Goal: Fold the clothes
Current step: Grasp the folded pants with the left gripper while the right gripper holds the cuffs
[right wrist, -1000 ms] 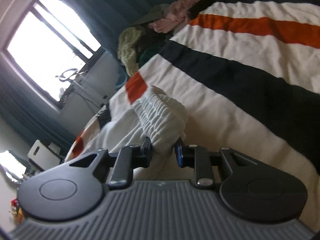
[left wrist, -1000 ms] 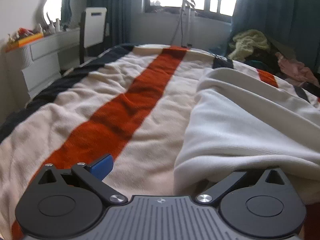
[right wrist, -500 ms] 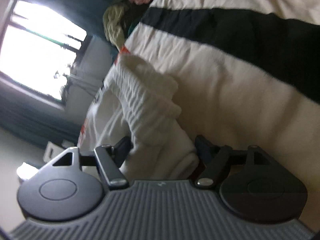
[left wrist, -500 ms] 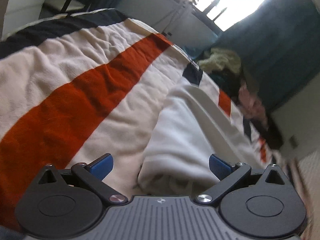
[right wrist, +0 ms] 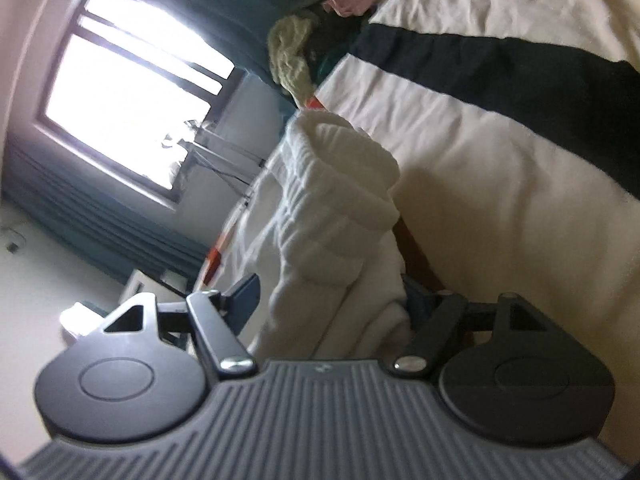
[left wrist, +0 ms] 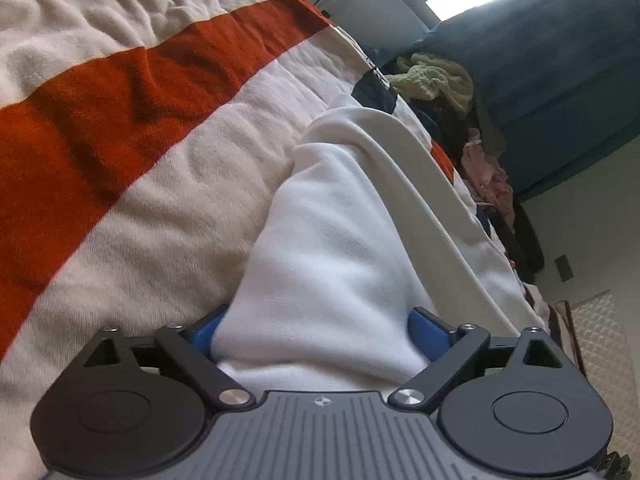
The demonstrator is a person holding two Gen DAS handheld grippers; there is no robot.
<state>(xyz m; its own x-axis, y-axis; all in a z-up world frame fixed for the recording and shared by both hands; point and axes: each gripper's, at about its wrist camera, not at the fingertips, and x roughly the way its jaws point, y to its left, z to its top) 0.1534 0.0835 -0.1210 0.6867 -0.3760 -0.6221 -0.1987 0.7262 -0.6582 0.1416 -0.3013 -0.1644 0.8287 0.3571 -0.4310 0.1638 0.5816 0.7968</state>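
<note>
The left gripper (left wrist: 316, 336) has its jaws closing around a bunched end of the white garment (left wrist: 332, 248), which fills the gap between its blue pads on the striped blanket (left wrist: 120, 120). The right gripper (right wrist: 332, 300) stands wide, with the garment's ribbed cuff (right wrist: 340, 200) lying loosely between its fingers and reaching ahead.

To the left of the left claw (left wrist: 316, 338) the striped blanket (left wrist: 120, 128) lies flat and bare, open for passing. Straight ahead and between its closing jaws bulks the white garment (left wrist: 340, 240). Beyond that, a pile of clothes (left wrist: 436, 80) blocks the bed's far edge. The garment's ribbed cuff (right wrist: 340, 188) rises before the right claw (right wrist: 328, 300); blanket to its right lies open.
</note>
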